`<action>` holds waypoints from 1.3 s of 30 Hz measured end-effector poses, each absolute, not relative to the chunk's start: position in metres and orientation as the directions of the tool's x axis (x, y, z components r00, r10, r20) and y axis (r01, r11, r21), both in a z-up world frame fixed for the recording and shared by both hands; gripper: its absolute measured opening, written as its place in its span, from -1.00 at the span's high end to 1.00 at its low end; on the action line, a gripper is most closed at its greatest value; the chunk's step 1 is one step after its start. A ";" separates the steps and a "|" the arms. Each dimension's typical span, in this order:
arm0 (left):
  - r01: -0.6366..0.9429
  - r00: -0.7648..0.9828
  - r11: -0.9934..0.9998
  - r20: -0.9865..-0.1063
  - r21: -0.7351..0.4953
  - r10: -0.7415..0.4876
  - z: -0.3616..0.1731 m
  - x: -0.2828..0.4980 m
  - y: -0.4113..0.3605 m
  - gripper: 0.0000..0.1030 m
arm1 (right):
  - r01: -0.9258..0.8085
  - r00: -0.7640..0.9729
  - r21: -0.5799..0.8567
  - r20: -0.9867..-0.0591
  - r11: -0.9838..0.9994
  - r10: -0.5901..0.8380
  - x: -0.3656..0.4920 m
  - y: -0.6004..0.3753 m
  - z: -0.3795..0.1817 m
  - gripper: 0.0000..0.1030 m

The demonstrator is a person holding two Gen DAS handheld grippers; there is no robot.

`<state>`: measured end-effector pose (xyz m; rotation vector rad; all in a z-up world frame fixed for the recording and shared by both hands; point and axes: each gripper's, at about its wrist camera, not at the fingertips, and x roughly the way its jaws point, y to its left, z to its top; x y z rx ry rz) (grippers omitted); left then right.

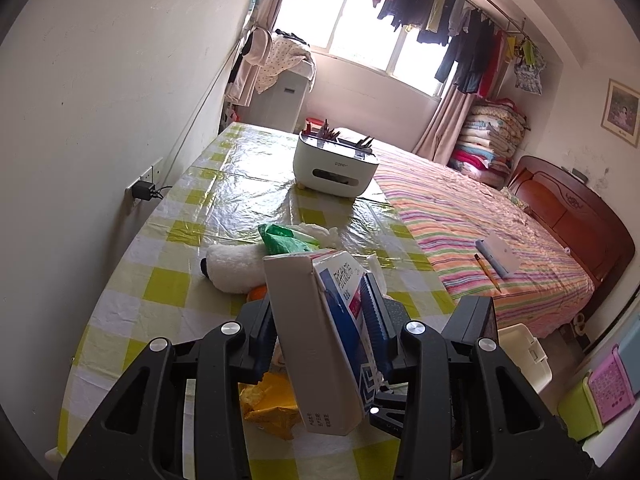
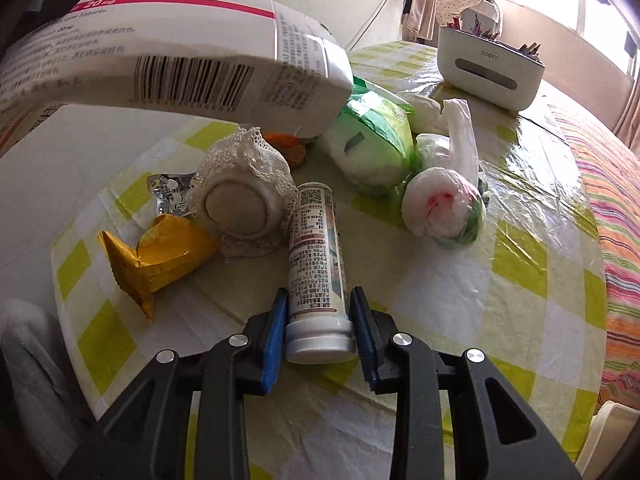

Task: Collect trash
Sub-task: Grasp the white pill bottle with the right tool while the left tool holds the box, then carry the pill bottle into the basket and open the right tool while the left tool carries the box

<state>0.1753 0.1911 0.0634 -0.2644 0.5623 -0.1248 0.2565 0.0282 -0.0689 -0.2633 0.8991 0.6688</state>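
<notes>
Plastic tube (image 2: pixel 316 264), lying on checked tablecloth (image 2: pixel 520 256), clamped near its cap between right gripper (image 2: pixel 320 320) pads. Likely light, rigid, slippery; best gripped across the body. Cardboard medicine box (image 1: pixel 320 328) pinched by left gripper (image 1: pixel 320 320), held above the table.

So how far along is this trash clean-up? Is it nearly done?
Barely begun, I'd say. Nothing looks cleared away yet. In hand: the left gripper is shut on a medicine box, and the right gripper has clamped a white tube. Left on the table: a yellow wrapper, a foil blister, a green packet and knotted bags.
</notes>
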 end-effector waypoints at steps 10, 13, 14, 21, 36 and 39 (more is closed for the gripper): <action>0.073 0.871 0.982 -0.468 -0.173 -0.147 0.068 0.170 0.153 0.26 | -0.549 0.511 0.126 -0.731 0.826 0.451 0.228 -0.027 -0.053 0.40; 0.081 0.876 0.986 -0.461 -0.148 -0.141 0.068 0.169 0.141 0.26 | -0.533 0.530 0.147 -0.709 0.833 0.465 0.218 -0.039 -0.048 0.40; 0.086 0.875 0.986 -0.462 -0.141 -0.142 0.068 0.169 0.138 0.26 | -0.527 0.539 0.151 -0.702 0.836 0.466 0.215 -0.043 -0.046 0.40; 0.111 0.877 0.988 -0.458 -0.106 -0.147 0.066 0.169 0.115 0.26 | -0.488 0.605 0.182 -0.634 0.853 0.481 0.202 -0.070 -0.034 0.40; 0.185 0.872 0.981 -0.450 -0.055 -0.190 0.063 0.168 0.066 0.26 | -0.294 0.773 0.254 -0.504 0.921 0.386 0.176 -0.142 -0.013 0.40; 0.203 0.868 0.978 -0.453 -0.052 -0.204 0.064 0.167 0.055 0.26 | -0.238 0.806 0.263 -0.484 0.935 0.341 0.171 -0.156 -0.010 0.40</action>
